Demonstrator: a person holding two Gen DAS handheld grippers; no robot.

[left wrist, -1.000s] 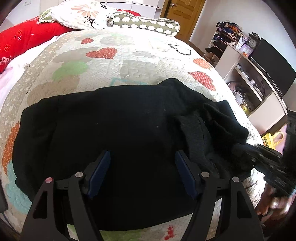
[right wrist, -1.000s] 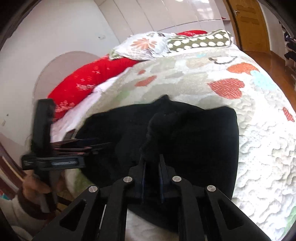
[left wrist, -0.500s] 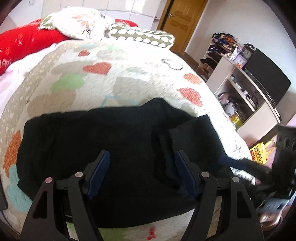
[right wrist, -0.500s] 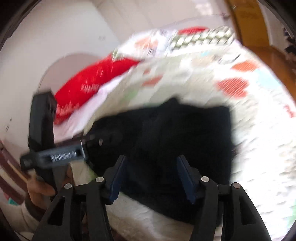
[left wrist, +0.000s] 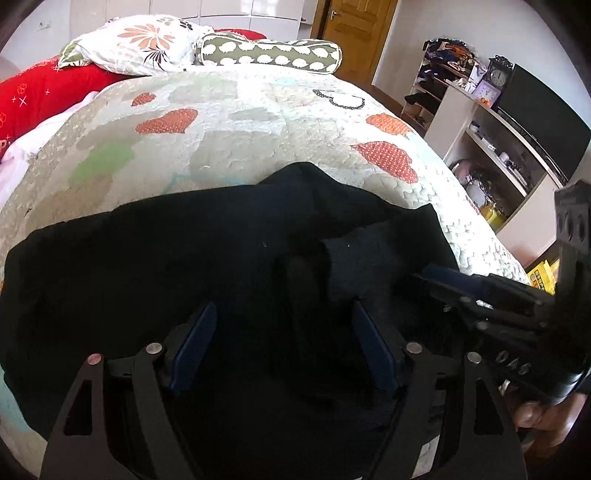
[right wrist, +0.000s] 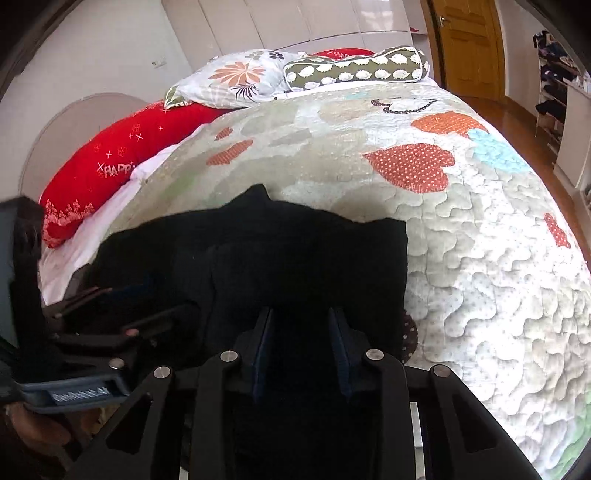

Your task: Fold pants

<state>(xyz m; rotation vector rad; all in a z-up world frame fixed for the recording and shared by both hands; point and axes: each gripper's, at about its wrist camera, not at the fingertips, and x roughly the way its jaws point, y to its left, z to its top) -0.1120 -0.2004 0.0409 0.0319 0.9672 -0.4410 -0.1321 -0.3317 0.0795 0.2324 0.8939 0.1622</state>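
Black pants [left wrist: 207,266] are lying folded on the patchwork quilt [left wrist: 258,122] of the bed, at the near edge, filling the 6 o'clock half of both wrist views. A thicker folded flap is sitting on top toward 3 o'clock in the left view.

Left hand-held gripper [left wrist: 282,347] is hovering low over the pants, pointing toward the pillows at 12 o'clock, jaws spread wide, blue pads [left wrist: 194,347] showing, nothing between them. In the right view it is showing at 8 o'clock [right wrist: 122,306], lying level, with a bit of the person's hand below it.

Right hand-held gripper [right wrist: 301,350] is also pointing toward 12 o'clock over the pants' near edge, jaws parted at a medium gap, narrower than the left; black cloth is sitting under and between the pads, cannot tell if touching. In the left view it is coming in from 3 o'clock [left wrist: 436,280], tips just at the pants' right edge, fingers [left wrist: 528,413] of the person's hand wrapped round its handle at 4 o'clock.

Floral pillow [right wrist: 240,77], dotted bolster [right wrist: 354,70] and red pillow [right wrist: 122,155] are resting at the bed's far end, 11 to 12 o'clock. Wooden door [left wrist: 354,33] at 1 o'clock, white shelf unit [left wrist: 491,147] with a clock [left wrist: 498,75] at 2 o'clock.
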